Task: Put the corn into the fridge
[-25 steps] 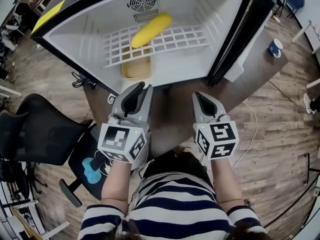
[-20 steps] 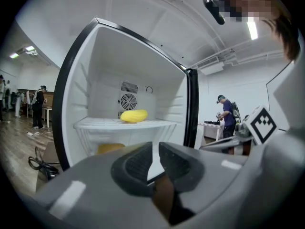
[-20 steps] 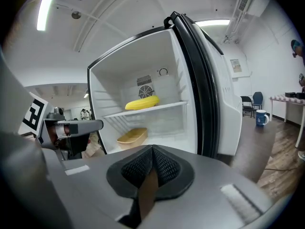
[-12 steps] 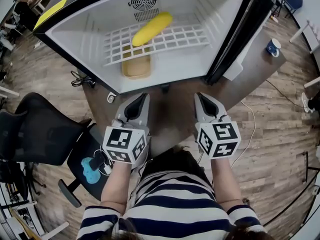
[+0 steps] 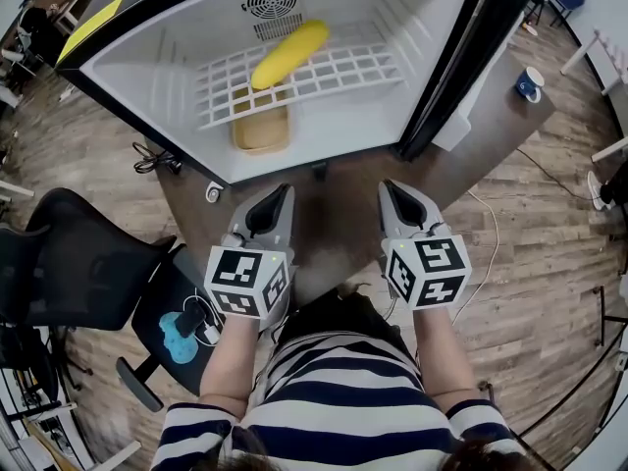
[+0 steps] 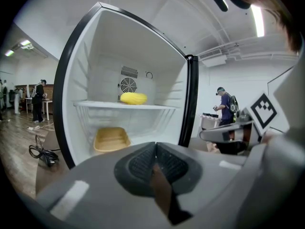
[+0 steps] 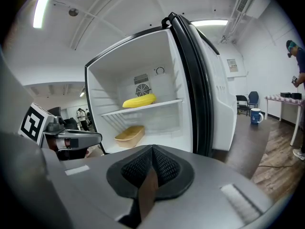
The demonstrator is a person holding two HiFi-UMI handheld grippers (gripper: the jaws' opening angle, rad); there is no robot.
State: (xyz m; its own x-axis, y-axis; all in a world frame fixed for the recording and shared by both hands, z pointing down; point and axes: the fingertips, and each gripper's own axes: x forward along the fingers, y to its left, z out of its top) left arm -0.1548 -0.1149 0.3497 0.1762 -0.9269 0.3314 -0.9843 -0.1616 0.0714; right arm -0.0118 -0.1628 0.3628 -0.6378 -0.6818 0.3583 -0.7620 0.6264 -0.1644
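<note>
With the corn (image 5: 289, 54) lying on the wire shelf (image 5: 343, 72) inside the fridge (image 5: 432, 27), the left gripper (image 5: 278, 196) and right gripper (image 5: 392, 192) have drawn back just outside its open front, jaws together on nothing, so the placing looks done.

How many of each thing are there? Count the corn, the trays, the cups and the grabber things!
corn: 1
tan tray: 1
blue mug: 1
grippers: 2, the left gripper and the right gripper
Total: 5
</note>
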